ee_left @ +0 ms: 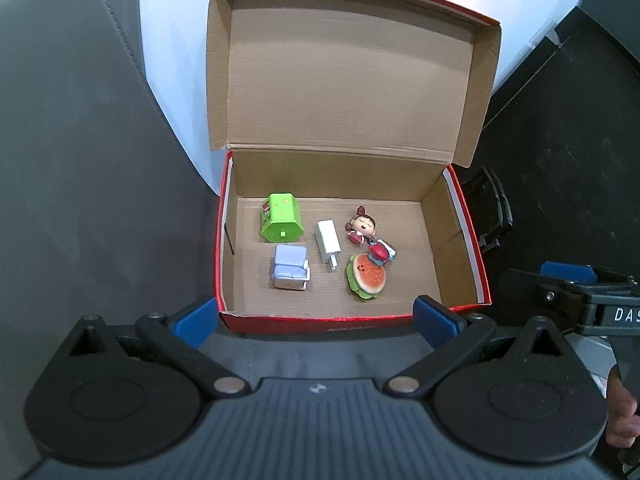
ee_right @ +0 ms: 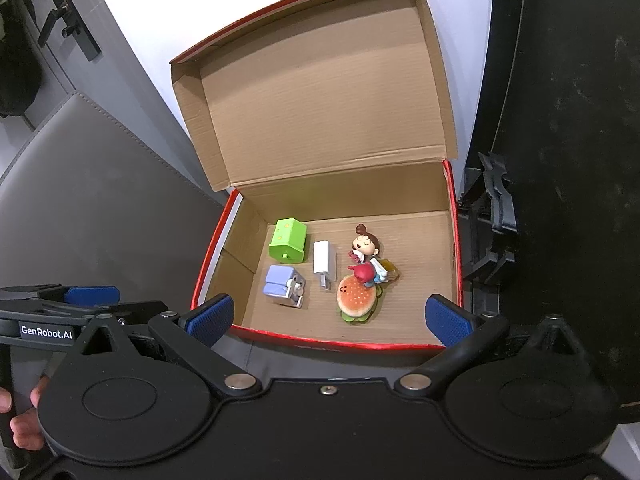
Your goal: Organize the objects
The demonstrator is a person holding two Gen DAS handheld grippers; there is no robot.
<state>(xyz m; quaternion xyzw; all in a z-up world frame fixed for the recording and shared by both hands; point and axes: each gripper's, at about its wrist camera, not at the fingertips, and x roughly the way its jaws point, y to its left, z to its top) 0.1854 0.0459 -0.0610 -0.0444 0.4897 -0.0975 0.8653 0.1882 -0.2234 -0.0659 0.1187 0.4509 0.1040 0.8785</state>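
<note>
Left wrist view: the left gripper [ee_left: 316, 320] hangs before the near wall of the red cardboard box [ee_left: 320, 322], its blue pads spread wide and holding nothing. The lid stands open behind. Inside the box lie a green toy house [ee_left: 282, 222] toward its left wall, a pale blue toy [ee_left: 291, 267] just nearer than the house, a white charger [ee_left: 328, 242] at the middle, a doll figure [ee_left: 370, 232] right of the charger, and a burger toy [ee_left: 366, 276] touching the doll's near end. The right gripper [ee_left: 566, 274] shows past the box's right corner.

Right wrist view: the right gripper [ee_right: 328, 316] is likewise spread and empty before the box [ee_right: 340, 344]. The left gripper [ee_right: 92, 294] lies beyond the box's left wall.
</note>
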